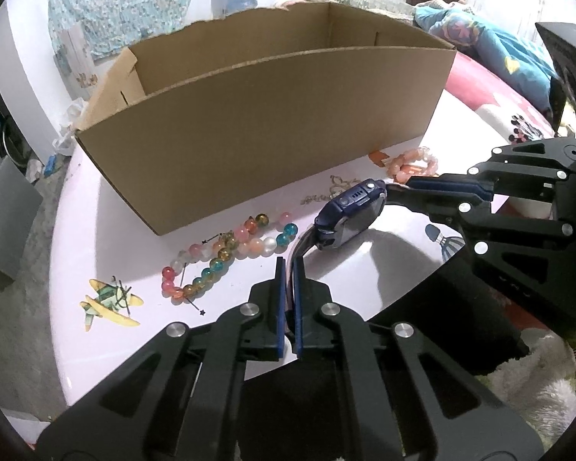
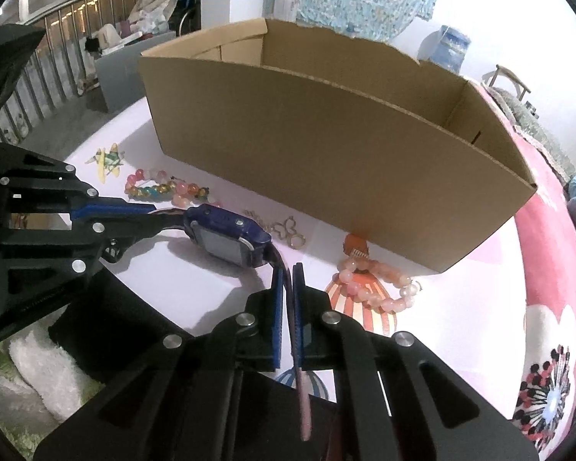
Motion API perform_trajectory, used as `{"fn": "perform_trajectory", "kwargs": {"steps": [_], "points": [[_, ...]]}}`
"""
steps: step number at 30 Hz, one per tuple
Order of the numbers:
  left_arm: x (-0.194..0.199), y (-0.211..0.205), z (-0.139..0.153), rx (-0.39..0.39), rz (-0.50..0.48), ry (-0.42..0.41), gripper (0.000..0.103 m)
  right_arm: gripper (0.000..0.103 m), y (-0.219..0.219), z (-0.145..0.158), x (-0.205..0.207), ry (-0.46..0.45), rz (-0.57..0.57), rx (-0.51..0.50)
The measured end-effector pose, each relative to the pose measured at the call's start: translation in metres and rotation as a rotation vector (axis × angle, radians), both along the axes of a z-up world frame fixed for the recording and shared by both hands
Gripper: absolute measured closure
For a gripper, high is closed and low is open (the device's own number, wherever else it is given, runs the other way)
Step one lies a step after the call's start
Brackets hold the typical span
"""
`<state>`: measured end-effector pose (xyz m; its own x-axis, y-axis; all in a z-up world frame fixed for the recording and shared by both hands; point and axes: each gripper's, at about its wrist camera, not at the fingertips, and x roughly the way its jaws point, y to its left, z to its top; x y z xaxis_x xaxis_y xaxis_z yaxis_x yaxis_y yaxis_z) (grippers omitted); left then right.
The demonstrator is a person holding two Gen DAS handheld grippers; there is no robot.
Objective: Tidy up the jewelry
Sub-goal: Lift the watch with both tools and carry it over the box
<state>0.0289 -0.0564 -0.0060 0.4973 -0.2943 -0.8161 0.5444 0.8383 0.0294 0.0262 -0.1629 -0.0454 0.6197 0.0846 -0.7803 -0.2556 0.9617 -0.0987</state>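
Note:
A purple smartwatch hangs just above the table, in front of an open cardboard box. My left gripper is shut on one strap. The other strap is pinched by my right gripper, with its pink end hanging down between the fingers. On the table lie a multicoloured bead bracelet, a pink bead bracelet and a thin gold chain.
The round pale table carries printed stickers. Dark hairpins lie on the aeroplane sticker. A small orange piece sits by the box wall. A bed with bright covers stands to the right.

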Motion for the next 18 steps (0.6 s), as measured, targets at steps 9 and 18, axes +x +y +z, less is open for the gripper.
{"fn": "perform_trajectory", "kwargs": {"steps": [9, 18], "points": [[-0.026, 0.000, 0.039, -0.009, -0.004, -0.132, 0.100, 0.098, -0.003, 0.040, -0.027, -0.124, -0.020, -0.015], [-0.039, 0.005, 0.122, -0.099, -0.025, -0.336, 0.100, 0.098, -0.003, 0.127, -0.045, -0.353, -0.026, -0.083]]}}
